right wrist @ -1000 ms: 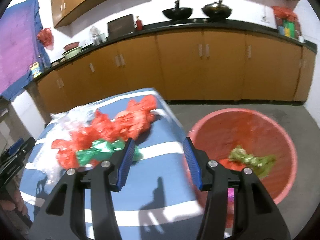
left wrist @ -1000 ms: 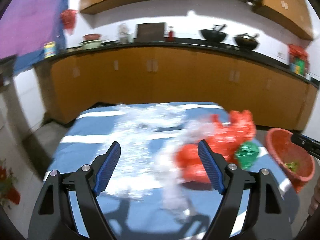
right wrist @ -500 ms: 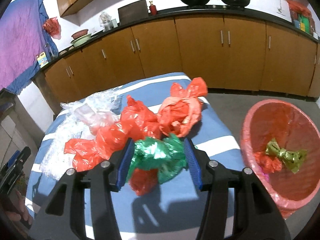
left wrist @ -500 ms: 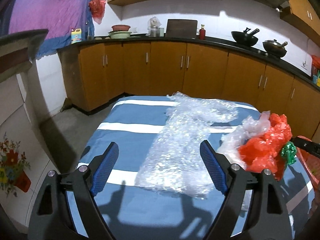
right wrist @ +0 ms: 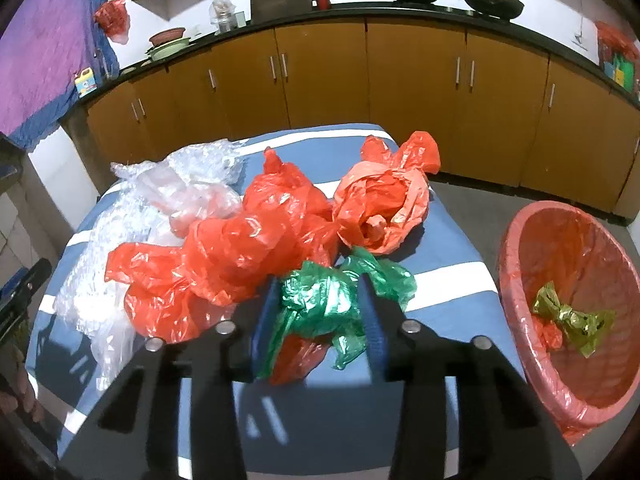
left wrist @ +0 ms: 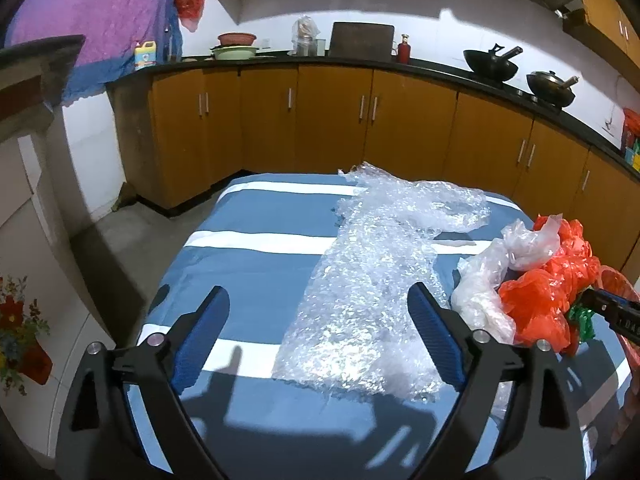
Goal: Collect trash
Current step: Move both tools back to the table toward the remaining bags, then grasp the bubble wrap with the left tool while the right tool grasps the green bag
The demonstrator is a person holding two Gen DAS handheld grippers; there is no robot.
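Green crumpled plastic bag (right wrist: 324,300) sits pinched between the blue pads of my right tongs (right wrist: 318,312), lying on the blue, white-striped desk (right wrist: 448,240) against the orange plastic bags (right wrist: 240,252). My left tongs (left wrist: 318,336) gape wide with nothing in them, above the clear bubble wrap sheet (left wrist: 372,280). Right of the desk stands the red-lined round bin (right wrist: 576,240), with a yellow-green wrapper (right wrist: 572,316) inside.
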